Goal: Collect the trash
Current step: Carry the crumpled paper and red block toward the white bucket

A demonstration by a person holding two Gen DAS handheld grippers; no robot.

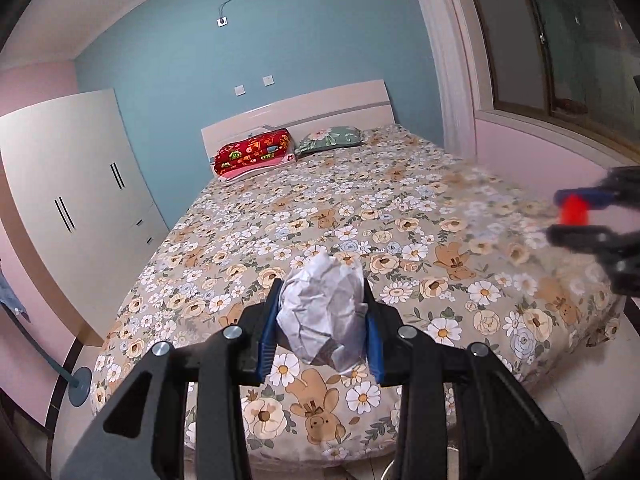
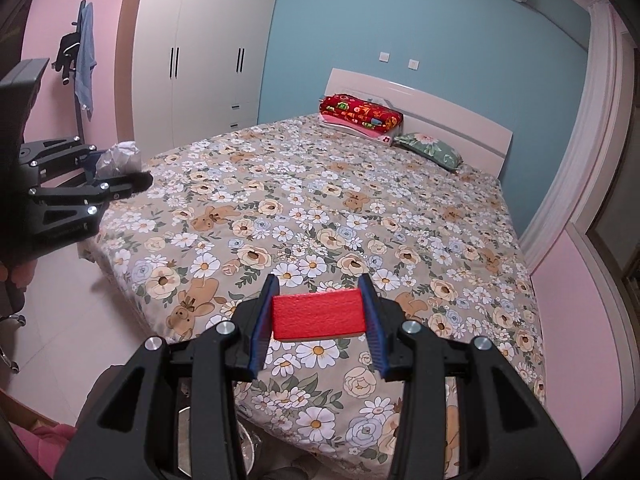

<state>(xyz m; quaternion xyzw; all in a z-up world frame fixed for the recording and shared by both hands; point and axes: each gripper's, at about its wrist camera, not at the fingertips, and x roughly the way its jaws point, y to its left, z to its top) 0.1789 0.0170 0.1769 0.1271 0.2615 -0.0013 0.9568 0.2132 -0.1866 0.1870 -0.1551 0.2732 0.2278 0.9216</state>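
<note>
A crumpled ball of white paper (image 1: 322, 310) sits clamped between the blue pads of my left gripper (image 1: 322, 312), held in the air above the foot of the bed. My right gripper (image 2: 320, 316) is shut on a flat red foam block (image 2: 318, 315), also above the bed's foot end. In the left wrist view the right gripper (image 1: 576, 216) shows blurred at the right edge with the red block (image 1: 574, 209) in it. In the right wrist view the left gripper (image 2: 120, 172) appears at the left with the paper ball (image 2: 119, 156).
The bed (image 2: 320, 208) with a floral bear-print cover fills the middle. A red folded blanket (image 1: 254, 153) and a green pillow (image 1: 330, 139) lie by the headboard. A white wardrobe (image 2: 200, 56) stands left; a window (image 1: 560, 40) is right. Something metallic and round (image 2: 184, 448) shows on the floor below.
</note>
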